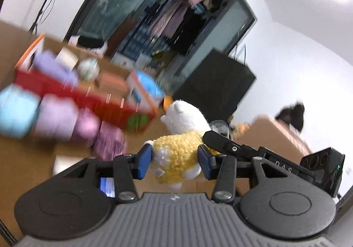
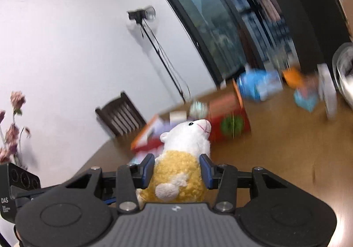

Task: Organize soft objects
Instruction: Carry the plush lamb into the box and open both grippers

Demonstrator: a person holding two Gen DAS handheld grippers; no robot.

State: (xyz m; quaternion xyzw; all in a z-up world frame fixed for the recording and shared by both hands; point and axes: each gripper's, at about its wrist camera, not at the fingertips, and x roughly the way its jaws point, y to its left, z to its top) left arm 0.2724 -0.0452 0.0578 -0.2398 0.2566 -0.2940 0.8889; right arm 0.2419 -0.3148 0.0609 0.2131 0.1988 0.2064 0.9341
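A plush sheep point(image 1: 176, 152) with a white head and curly yellow body hangs above the brown table point(image 2: 286, 158). My left gripper point(image 1: 174, 162) is shut on its yellow body, the blue pads point(image 1: 144, 162) pressing both flanks. In the right wrist view the same plush sheep point(image 2: 183, 171) faces away towards the red box. My right gripper point(image 2: 177, 171) is shut on its body from the tail side. The right gripper's black body reaches in from the right in the left wrist view. Blurred purple point(image 1: 57, 118) and light blue point(image 1: 15, 112) soft blocks lie left of the sheep.
An open red box point(image 1: 92, 101) holding soft items stands on the table behind the sheep. A blue-and-orange carton point(image 1: 145, 90), a cardboard box point(image 1: 275, 134), a metal bowl point(image 2: 344, 70), a dark chair point(image 2: 123, 114) and a camera stand point(image 2: 163, 57) surround the table.
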